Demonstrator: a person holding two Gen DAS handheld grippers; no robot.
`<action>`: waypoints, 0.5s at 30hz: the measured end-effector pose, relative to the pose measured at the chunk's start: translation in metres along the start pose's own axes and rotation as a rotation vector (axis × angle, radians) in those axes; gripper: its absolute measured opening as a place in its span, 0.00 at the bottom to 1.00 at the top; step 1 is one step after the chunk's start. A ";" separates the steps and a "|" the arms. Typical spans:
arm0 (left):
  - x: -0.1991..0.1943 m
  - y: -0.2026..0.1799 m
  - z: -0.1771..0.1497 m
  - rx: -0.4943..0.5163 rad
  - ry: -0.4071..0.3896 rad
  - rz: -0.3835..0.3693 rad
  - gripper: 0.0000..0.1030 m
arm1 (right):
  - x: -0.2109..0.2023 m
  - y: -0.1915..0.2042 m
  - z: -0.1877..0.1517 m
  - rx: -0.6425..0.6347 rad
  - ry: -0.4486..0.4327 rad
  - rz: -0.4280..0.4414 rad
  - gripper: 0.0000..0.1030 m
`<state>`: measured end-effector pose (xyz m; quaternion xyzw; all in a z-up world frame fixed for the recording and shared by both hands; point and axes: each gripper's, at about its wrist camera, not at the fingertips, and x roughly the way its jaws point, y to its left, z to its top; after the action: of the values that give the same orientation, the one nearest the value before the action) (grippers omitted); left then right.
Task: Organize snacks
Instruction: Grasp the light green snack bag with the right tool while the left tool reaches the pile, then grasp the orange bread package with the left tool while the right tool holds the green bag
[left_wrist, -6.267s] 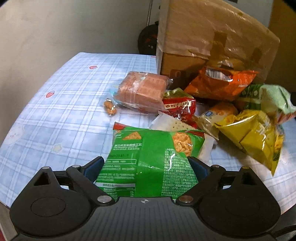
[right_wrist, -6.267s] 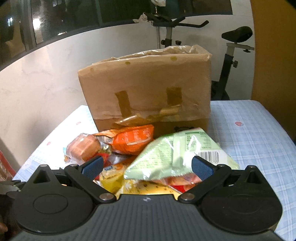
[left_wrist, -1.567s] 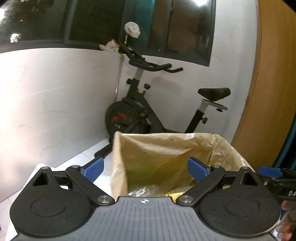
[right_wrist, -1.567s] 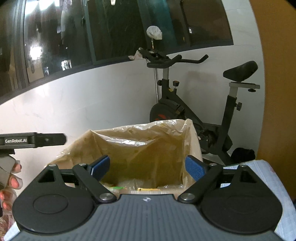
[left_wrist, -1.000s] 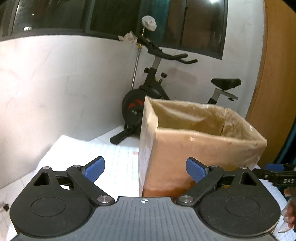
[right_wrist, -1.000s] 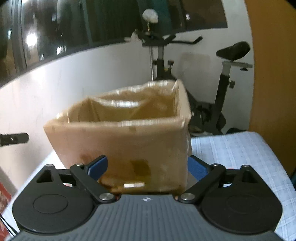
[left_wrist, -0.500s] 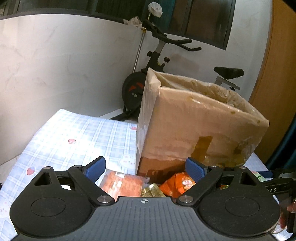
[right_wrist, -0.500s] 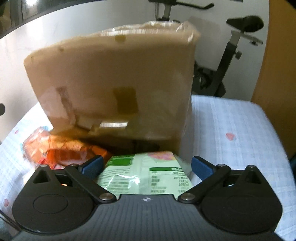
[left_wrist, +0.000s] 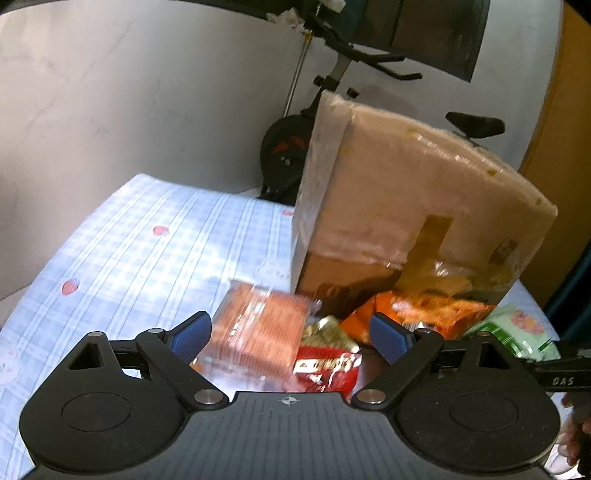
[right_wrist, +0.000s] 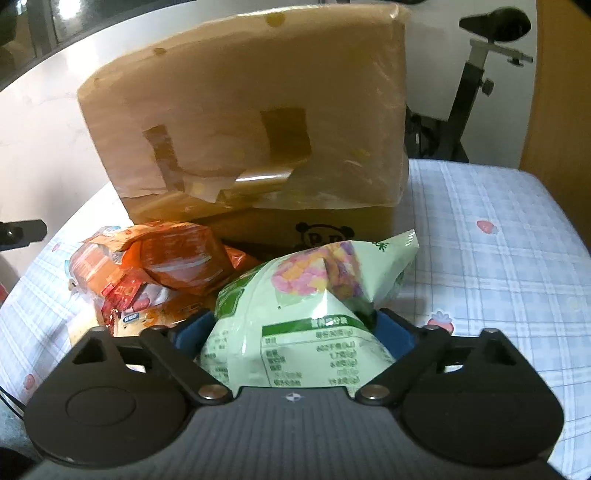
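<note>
As right tongs (right_wrist: 291, 332) close around green bag (right_wrist: 306, 314) on bench (right_wrist: 498, 266) before box (right_wrist: 251, 122): pickup step. Left tongs (left_wrist: 291, 334) apart, empty, above biscuit pack (left_wrist: 258, 328). Next: firm clamp, lift into box.

Cardboard box (right_wrist: 251, 122): upright on the table, lined with clear plastic folded over its upper walls and taped; a panda print shows on its lower front.

Pale green snack bag (right_wrist: 310, 314): puffed, sealed, nutrition panel facing up, lying just before the box.

Orange snack bag (right_wrist: 173, 258): crumpled, resting against the box's base, left of the green bag.

Clear-wrapped pack of reddish biscuits (left_wrist: 258, 328): flat on the table, blurred.

Red packet (left_wrist: 325, 365): touching the biscuit pack's right side.
</note>
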<state>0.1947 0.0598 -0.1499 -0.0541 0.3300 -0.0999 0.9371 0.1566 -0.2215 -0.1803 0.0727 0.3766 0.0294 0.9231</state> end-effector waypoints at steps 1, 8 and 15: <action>0.001 0.002 -0.002 -0.002 0.007 0.005 0.91 | -0.001 0.001 -0.001 -0.001 -0.008 0.002 0.85; 0.008 0.009 -0.006 0.018 0.029 0.036 0.90 | -0.009 0.003 -0.007 0.041 -0.051 0.018 0.80; 0.043 0.008 0.003 0.130 0.047 0.064 0.90 | -0.010 0.002 -0.008 0.054 -0.057 0.024 0.80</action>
<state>0.2304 0.0581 -0.1753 0.0200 0.3462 -0.0926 0.9334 0.1435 -0.2193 -0.1786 0.1029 0.3497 0.0279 0.9308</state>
